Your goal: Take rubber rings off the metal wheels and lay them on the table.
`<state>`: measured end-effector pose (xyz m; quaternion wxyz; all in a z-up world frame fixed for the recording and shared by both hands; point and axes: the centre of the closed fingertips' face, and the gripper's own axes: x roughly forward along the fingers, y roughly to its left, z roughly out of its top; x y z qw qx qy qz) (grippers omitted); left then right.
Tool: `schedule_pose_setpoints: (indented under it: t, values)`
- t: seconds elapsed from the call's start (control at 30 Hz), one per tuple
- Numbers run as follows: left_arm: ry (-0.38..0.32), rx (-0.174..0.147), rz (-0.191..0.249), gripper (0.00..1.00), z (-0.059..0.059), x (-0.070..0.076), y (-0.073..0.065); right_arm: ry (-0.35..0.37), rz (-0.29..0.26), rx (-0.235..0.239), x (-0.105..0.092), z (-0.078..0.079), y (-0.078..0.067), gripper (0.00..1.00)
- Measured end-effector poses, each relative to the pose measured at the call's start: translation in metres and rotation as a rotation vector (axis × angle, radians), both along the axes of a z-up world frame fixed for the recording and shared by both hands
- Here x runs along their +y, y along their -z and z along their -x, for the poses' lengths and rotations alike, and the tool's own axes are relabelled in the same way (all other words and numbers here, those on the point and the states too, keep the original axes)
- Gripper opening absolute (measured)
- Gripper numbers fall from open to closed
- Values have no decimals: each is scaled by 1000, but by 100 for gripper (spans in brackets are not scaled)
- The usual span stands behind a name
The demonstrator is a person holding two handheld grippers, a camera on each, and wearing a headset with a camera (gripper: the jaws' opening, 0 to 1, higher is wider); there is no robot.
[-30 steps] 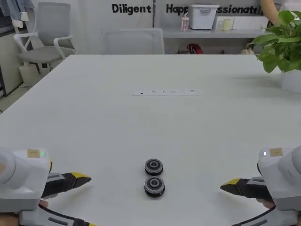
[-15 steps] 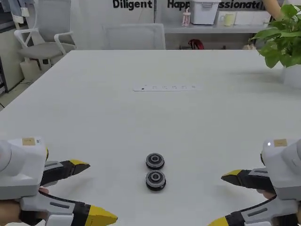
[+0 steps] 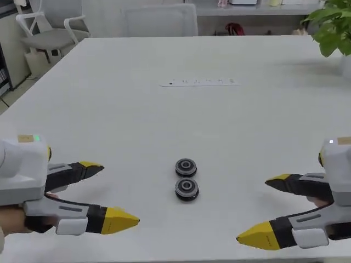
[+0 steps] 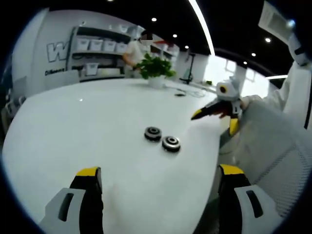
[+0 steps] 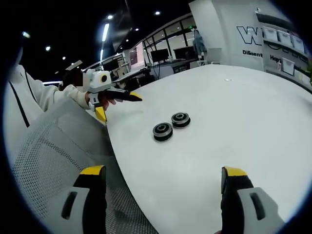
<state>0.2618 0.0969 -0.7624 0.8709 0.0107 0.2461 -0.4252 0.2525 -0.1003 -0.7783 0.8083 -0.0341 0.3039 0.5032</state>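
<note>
The table has a smooth, matte white top, and two small round metal wheels lie flat on it, near the person's edge. The far wheel and the near wheel sit just beside each other, almost touching, one behind the other in the head view. Each wheel is a low disc with a grey, shiny metal face and a darker hub in the middle. Black rubber rings are seated around the wheels as their outer bands.

The left gripper is held low on the left of the wheels and the right gripper low on the right. Both have black, tapered fingers with yellow pointed tips and white plastic bodies. On each gripper the two fingers stand wide apart and hold nothing. The wheels lie between the two grippers, well apart from all four tips, and no finger touches them. In each gripper view the two wheels are ahead of the spread fingers, above the middle of the gap.

Farther back on the table lies a flat white strip with small dark marks. Leaves of a green plant reach in at the right back corner.
</note>
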Motion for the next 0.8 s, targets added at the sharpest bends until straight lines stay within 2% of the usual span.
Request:
schedule_pose_setpoints:
  t: [0.33, 0.5, 0.57, 0.7, 0.8]
  values:
    - [5, -16, 7, 100, 0, 0, -12, 8, -23, 0, 2, 1, -5, 95]
    - [2, -37, 22, 100, -1, 1, -28, 2, -28, -3, 3, 0, -8, 95]
    - [11, -42, -1, 100, -1, 1, -33, -2, -34, -11, 3, -2, -14, 95]
    - [48, -56, -52, 100, 1, 1, -41, 15, -65, -61, -1, -14, -37, 95]
    - [61, -74, -65, 100, -2, -2, -52, 28, -75, -84, -7, -21, -50, 95]
